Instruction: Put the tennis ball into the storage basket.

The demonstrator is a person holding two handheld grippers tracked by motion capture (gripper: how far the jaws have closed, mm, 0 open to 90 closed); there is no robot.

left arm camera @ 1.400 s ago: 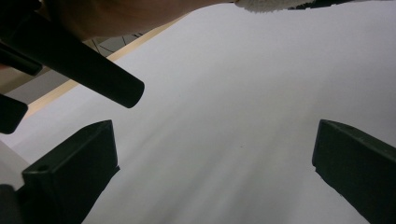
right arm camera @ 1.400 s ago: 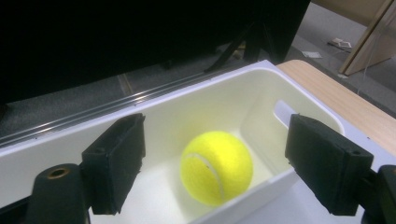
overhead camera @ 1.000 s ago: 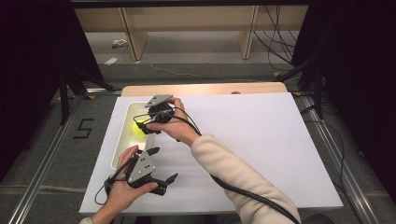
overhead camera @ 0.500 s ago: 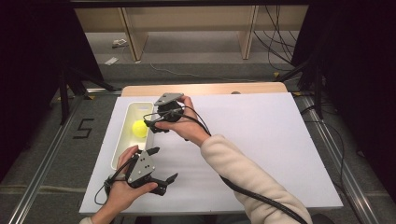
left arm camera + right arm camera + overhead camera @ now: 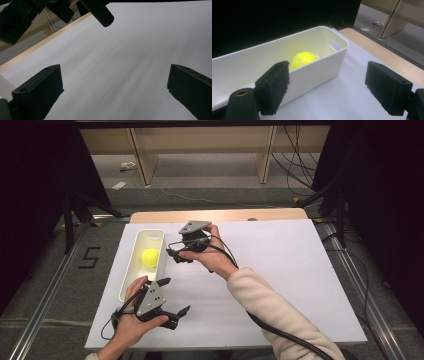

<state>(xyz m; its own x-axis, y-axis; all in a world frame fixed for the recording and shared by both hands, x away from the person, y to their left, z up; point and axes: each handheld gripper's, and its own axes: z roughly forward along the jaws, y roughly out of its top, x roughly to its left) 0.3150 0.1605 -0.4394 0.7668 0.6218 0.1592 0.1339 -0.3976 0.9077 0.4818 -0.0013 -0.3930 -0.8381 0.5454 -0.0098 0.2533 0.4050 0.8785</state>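
Sitting inside a long white bin (image 5: 129, 279) on the left of the table (image 5: 300, 270) is a yellow ball (image 5: 149, 257), toward the far end. At the bin's near end, the left gripper (image 5: 172, 297) is held low over the white table with its jaws wide open and nothing in them. Just right of the bin, the right gripper (image 5: 175, 256) is held beside the ball's spot, with its jaws wide open and empty too, pointing at the bin's side wall.
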